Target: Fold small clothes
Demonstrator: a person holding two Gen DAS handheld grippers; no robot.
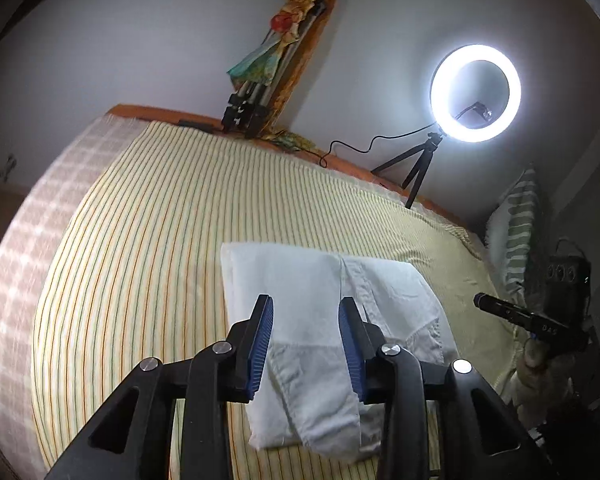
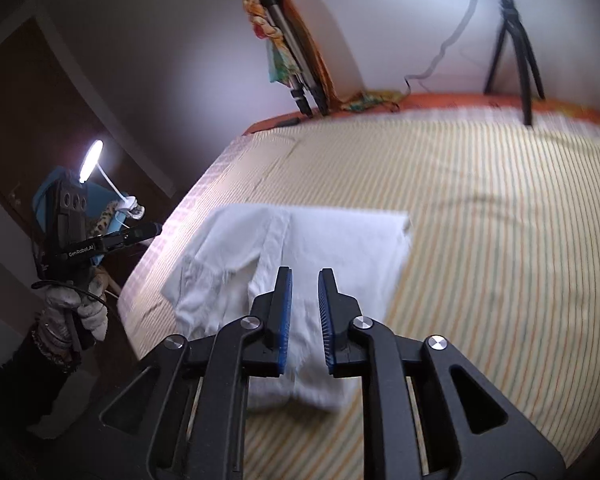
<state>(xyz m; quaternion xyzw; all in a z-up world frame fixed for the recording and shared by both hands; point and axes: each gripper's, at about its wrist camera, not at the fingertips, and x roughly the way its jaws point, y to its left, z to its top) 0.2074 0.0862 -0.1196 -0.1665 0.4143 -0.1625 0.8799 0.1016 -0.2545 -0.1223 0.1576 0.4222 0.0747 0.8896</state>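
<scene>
So you've got the white garment (image 1: 332, 332) lying on the striped bed sheet (image 1: 140, 240), toward the near edge of the bed, already folded into a rough rectangle with a loose flap trailing off the near end. Going left to right: your left gripper (image 1: 306, 344) hovers above the left part of the cloth, jaws parted with nothing pinched between them, just fabric visible below the gap. Your right gripper (image 2: 305, 320) hangs over the right part, jaws only a little apart and also empty, so both are released.

Looks to me like you're between folds. For the next one, I'd go for that floppy near end: drop both grippers to its two corners, pinch only the top layer, and carry it toward the far edge together so the crease stays straight. Keep both hands level or it'll skew. The ring light (image 1: 476, 94) on its tripod sits at the far right, well clear.
</scene>
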